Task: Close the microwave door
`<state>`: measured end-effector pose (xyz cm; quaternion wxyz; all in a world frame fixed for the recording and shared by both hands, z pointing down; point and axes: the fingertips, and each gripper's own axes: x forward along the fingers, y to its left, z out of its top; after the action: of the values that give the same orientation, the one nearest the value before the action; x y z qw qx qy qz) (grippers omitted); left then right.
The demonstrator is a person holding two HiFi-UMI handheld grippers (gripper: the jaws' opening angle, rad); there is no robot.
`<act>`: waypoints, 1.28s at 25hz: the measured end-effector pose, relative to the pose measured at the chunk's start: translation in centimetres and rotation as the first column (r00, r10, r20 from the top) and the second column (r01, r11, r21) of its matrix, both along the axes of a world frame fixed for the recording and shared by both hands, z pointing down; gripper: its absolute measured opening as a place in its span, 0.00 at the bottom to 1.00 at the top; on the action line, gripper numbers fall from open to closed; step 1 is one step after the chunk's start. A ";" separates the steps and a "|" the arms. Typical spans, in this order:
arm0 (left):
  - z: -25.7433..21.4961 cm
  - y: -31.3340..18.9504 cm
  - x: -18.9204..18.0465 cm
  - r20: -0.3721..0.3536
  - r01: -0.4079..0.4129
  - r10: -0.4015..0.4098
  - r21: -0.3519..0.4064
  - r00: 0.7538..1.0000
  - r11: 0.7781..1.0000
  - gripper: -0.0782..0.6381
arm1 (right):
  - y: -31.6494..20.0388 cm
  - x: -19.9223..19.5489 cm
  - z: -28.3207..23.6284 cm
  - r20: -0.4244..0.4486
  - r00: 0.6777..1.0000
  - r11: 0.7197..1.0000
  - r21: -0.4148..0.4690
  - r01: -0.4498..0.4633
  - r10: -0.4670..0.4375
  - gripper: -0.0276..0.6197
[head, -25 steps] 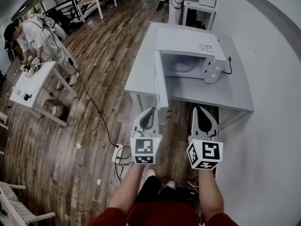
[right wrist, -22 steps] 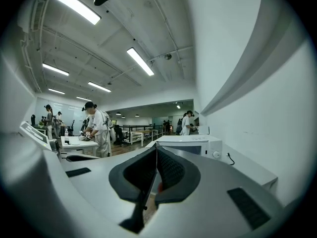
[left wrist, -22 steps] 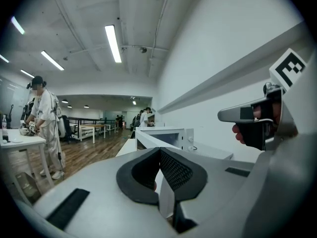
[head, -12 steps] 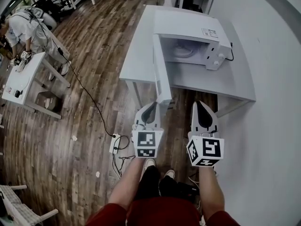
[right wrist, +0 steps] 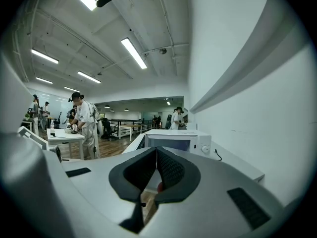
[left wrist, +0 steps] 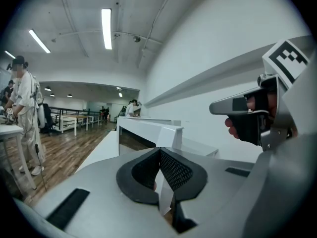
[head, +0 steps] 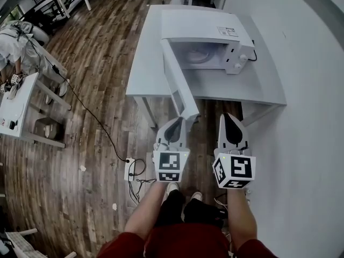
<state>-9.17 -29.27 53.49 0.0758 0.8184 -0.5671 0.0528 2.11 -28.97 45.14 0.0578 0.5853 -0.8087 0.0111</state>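
Left gripper (head: 173, 127) and right gripper (head: 230, 123): side by side, jaws together on both, nothing between them. Left tip is just beside the free edge of the microwave door (head: 177, 85); contact unclear. Door stands wide open. Microwave (head: 201, 34) sits on the white desk (head: 231, 87) by the wall.

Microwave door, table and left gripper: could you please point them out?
microwave door (head: 179, 87), head view, middle of the open panel.
table (head: 258, 86), head view, bare top.
left gripper (head: 176, 123), head view, between its fingertips.
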 end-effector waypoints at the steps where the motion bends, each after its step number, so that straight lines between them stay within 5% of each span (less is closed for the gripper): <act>1: 0.0 -0.2 0.4 0.004 -0.014 0.014 0.003 1.000 1.000 0.15 | 0.0 0.3 -0.1 0.001 1.000 1.000 0.003 -0.009 0.009 0.09; 12: -0.5 -3.3 7.0 0.040 -0.104 0.103 0.015 0.994 0.995 0.15 | -1.9 6.4 -1.1 0.029 0.996 0.996 0.042 -0.083 0.082 0.09; 32: -1.4 -18.0 19.4 0.064 -0.084 0.082 0.026 0.995 0.996 0.15 | -16.0 15.8 -0.9 0.041 0.999 1.000 0.016 0.017 -0.017 0.09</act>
<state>10.25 -47.28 52.07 0.0438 0.8404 -0.5353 0.0732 17.87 -44.96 44.21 0.0366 0.5785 -0.8147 0.0162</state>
